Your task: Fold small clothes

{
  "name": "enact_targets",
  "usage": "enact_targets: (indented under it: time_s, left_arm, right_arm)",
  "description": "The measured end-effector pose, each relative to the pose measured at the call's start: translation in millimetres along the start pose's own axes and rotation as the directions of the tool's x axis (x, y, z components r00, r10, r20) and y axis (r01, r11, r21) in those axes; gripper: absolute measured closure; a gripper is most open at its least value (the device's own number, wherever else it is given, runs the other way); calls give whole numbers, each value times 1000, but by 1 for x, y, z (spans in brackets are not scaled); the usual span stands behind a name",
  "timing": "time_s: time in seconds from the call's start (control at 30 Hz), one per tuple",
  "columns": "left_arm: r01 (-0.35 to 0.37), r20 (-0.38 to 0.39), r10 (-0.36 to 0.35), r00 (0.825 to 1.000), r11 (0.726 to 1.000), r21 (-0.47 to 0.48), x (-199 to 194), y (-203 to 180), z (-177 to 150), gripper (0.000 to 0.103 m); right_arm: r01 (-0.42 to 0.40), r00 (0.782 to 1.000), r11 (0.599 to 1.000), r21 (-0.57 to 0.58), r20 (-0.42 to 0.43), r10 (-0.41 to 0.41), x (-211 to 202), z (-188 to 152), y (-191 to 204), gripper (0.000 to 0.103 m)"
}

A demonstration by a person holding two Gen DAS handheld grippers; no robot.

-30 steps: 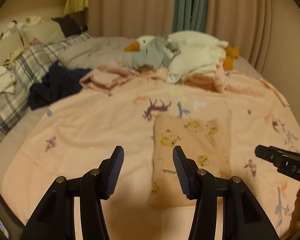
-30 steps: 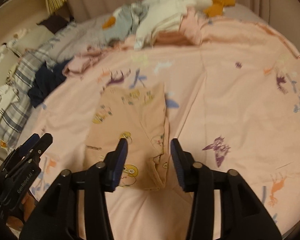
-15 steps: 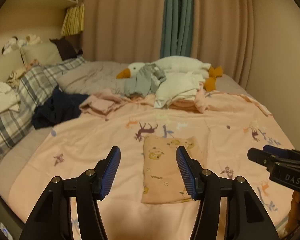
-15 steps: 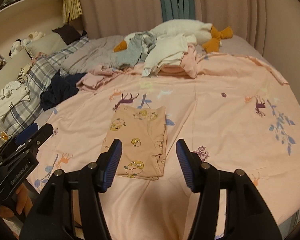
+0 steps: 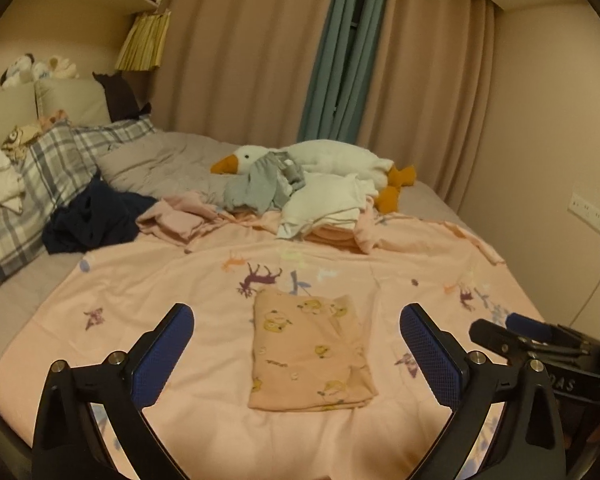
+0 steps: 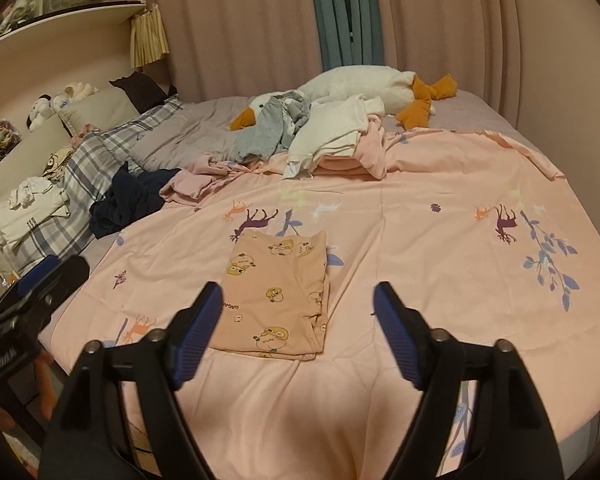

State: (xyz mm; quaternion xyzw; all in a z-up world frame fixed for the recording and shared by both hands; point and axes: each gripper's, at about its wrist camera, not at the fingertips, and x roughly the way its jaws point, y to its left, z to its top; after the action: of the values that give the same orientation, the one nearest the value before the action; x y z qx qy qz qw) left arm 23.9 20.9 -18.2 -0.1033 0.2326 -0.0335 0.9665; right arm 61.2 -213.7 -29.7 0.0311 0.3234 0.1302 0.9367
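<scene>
A small peach garment with yellow cartoon prints lies folded into a flat rectangle on the pink printed bedspread. My left gripper hovers above and short of it, jaws opening wide, nothing between the blue pads. My right gripper is likewise raised over the near edge of the garment, jaws opening, pads clear of the cloth. The right gripper shows at the right edge of the left wrist view, and the left gripper at the left edge of the right wrist view.
A heap of unfolded clothes lies at the far side: grey, white, pink and dark navy pieces. A plush goose rests behind them. Plaid pillows and folded whites sit at the left.
Both grippers rose and drew back from the folded garment, and their jaws spread much wider. The garment stays flat on the bedspread.
</scene>
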Motion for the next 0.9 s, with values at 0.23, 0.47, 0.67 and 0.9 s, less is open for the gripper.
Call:
enact_targets:
  time_s: [0.23,0.47,0.67,0.9]
  left_arm:
    - [0,10,0,1000,1000,16,-10,-6,-2,1]
    - [-12,26,10,1000,998,69,-17,-15,-5,1]
    - [-55,7,55,998,990,133,-9,-22,-16,1]
    - [-12,-50,19,999,988,151,-10,-30,-18,1]
  right_arm:
    - [-10,999,1000,16,40,9,-14,-3,-2,2]
    - [-8,999,999,36,52,6,-20,-4,-6,1]
    - [6,999,999,51,34,-8,-13,-3,-10,1]
    - [20,999,998,60,31,-22,-10,-3,-9,1]
